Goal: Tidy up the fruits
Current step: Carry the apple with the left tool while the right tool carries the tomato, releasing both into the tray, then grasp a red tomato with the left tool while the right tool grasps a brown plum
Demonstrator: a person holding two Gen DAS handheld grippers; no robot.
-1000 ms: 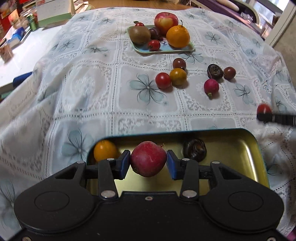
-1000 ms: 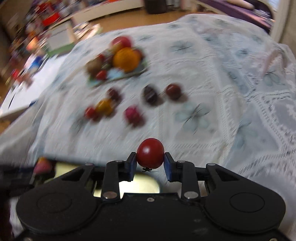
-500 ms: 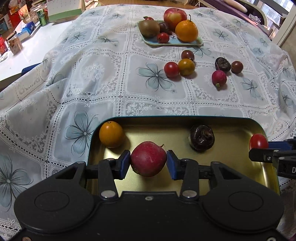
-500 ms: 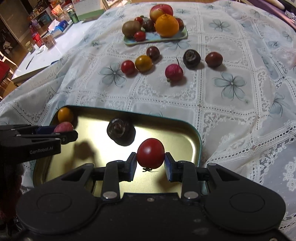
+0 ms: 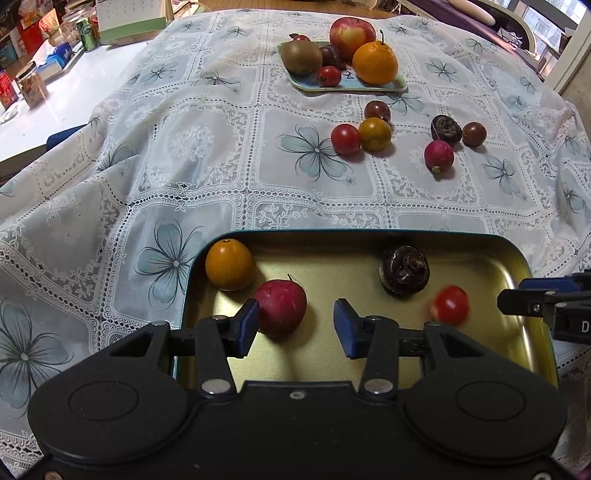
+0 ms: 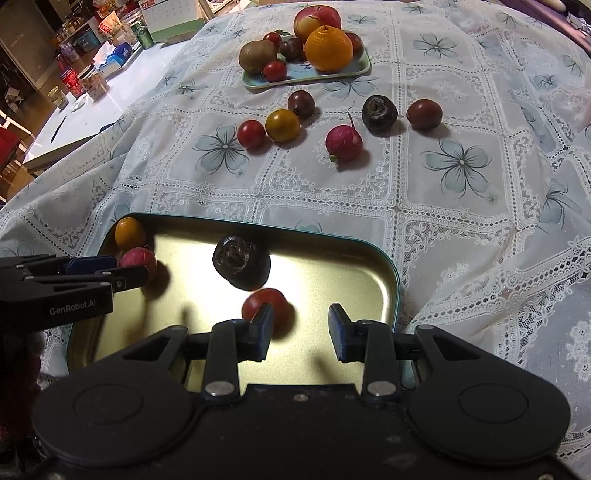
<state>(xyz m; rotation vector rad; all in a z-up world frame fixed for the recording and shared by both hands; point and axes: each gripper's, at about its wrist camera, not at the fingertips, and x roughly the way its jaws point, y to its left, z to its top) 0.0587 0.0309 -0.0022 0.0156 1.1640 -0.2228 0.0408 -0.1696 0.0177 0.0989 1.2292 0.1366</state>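
blurred: cherry tomato (image 5: 450, 305) | cut off: right gripper (image 5: 546, 302), tin tray (image 5: 524, 258)

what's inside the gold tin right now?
Gold tin holds four: orange fruit, red radish, dark water chestnut, red cherry tomato. The near floor is hidden behind the left gripper.

A white lace tablecloth with blue flower prints (image 5: 207, 122) covers the desk and hangs in folds at its edges. Beyond it on the left lies a bare white counter surface (image 5: 62, 96), crowded at its far end. There stand a green drink can (image 5: 88, 34), a blue-and-white tissue pack (image 5: 55, 63), a white desk calendar with a green base (image 6: 171, 17) and a clear lidded jar (image 6: 94, 82).
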